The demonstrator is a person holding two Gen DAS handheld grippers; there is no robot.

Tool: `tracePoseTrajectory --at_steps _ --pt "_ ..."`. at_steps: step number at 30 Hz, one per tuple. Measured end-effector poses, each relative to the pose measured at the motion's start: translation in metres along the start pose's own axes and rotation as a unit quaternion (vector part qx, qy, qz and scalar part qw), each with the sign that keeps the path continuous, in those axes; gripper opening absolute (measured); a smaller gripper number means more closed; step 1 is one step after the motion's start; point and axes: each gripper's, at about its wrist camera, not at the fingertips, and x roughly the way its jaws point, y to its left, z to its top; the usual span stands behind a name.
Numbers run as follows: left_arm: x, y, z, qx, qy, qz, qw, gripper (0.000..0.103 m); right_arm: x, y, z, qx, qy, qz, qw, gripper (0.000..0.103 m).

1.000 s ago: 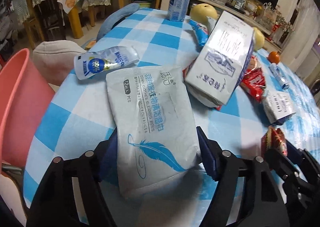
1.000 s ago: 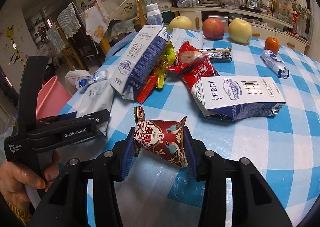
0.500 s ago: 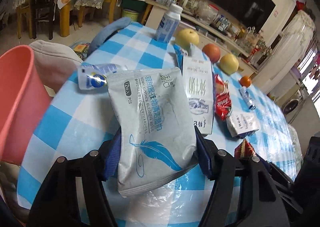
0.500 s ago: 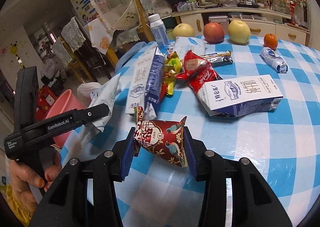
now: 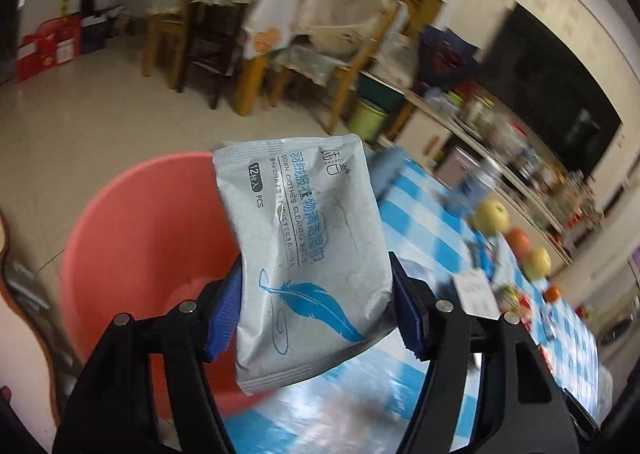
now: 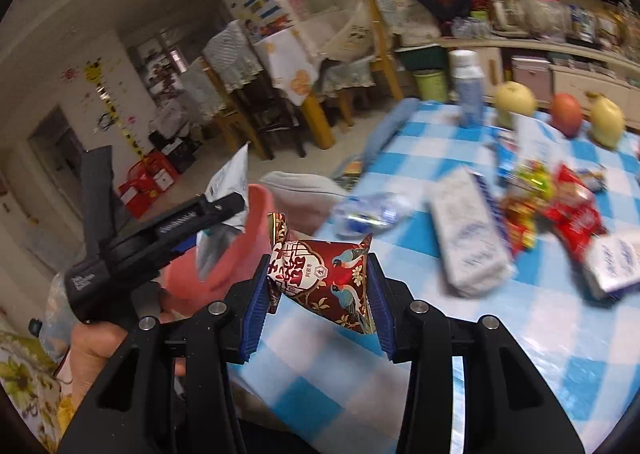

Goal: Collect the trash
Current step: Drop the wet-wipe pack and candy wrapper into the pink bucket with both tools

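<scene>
My left gripper [image 5: 316, 306] is shut on a grey wet-wipes packet [image 5: 304, 246] with a blue feather print and holds it upright over the near rim of the pink plastic bin [image 5: 136, 238], which stands beside the table. My right gripper [image 6: 320, 290] is shut on a dark red snack packet [image 6: 324, 278] with bird prints, held above the table's left corner. In the right wrist view the left gripper [image 6: 224, 206] with the grey packet [image 6: 230, 178] shows over the pink bin [image 6: 224, 262].
A blue-and-white checked table [image 6: 520, 334] carries a milk carton [image 6: 468, 230], a squashed bottle [image 6: 368, 214], red and yellow wrappers [image 6: 560, 206], a white bottle [image 6: 468, 86] and fruit [image 6: 516, 98]. Wooden chairs [image 5: 200, 26] stand behind on the tiled floor.
Both grippers have lifted their packets off the table and swung left. The left one now holds the grey packet over the pink bin; the right one follows with the red packet.
</scene>
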Motion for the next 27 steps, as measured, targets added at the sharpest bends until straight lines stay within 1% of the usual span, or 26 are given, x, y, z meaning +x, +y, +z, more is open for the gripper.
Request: tracePoseTrajectory --at_steps 4,6,9,12,13,15,17,18,20,23,27 --pt "0.005 0.037 0.014 -0.046 0.001 0.029 0.9986 0.067 0.041 0.053 0.020 -0.026 0.012 0.044 0.999 0.047" --pt "0.010 0.056 0.019 -0.076 0.007 0.036 0.9964 0.068 0.059 0.075 0.028 -0.040 0.016 0.057 0.997 0.047" --pt "0.017 0.072 0.021 -0.103 0.019 0.047 0.9934 0.069 0.085 0.094 0.036 -0.044 0.027 0.070 0.996 0.048" --pt "0.022 0.085 0.020 -0.116 0.025 0.079 0.9898 0.072 0.111 0.107 0.040 -0.038 0.041 0.073 0.996 0.057" --pt "0.021 0.088 0.020 -0.117 0.022 0.085 0.9892 0.073 0.119 0.107 0.041 -0.029 0.046 0.075 0.996 0.060" --pt "0.021 0.087 0.021 -0.113 0.017 0.096 0.9888 0.078 0.127 0.104 0.042 -0.011 0.048 0.078 0.996 0.062" --pt "0.019 0.083 0.021 -0.103 0.007 0.103 0.9894 0.081 0.128 0.097 0.041 0.006 0.042 0.080 0.996 0.071" --pt "0.019 0.081 0.021 -0.097 0.004 0.103 0.9899 0.081 0.126 0.093 0.039 0.009 0.037 0.076 0.996 0.073" --pt "0.019 0.076 0.021 -0.089 -0.001 0.102 0.9908 0.084 0.117 0.088 0.036 0.009 0.023 0.067 0.997 0.079" --pt "0.019 0.072 0.021 -0.089 -0.011 0.096 0.9914 0.084 0.104 0.075 0.033 0.017 0.012 0.062 0.998 0.082" --pt "0.010 0.062 0.020 -0.071 -0.054 0.085 0.9923 0.086 0.080 0.059 0.029 0.021 -0.012 0.034 0.999 0.089"
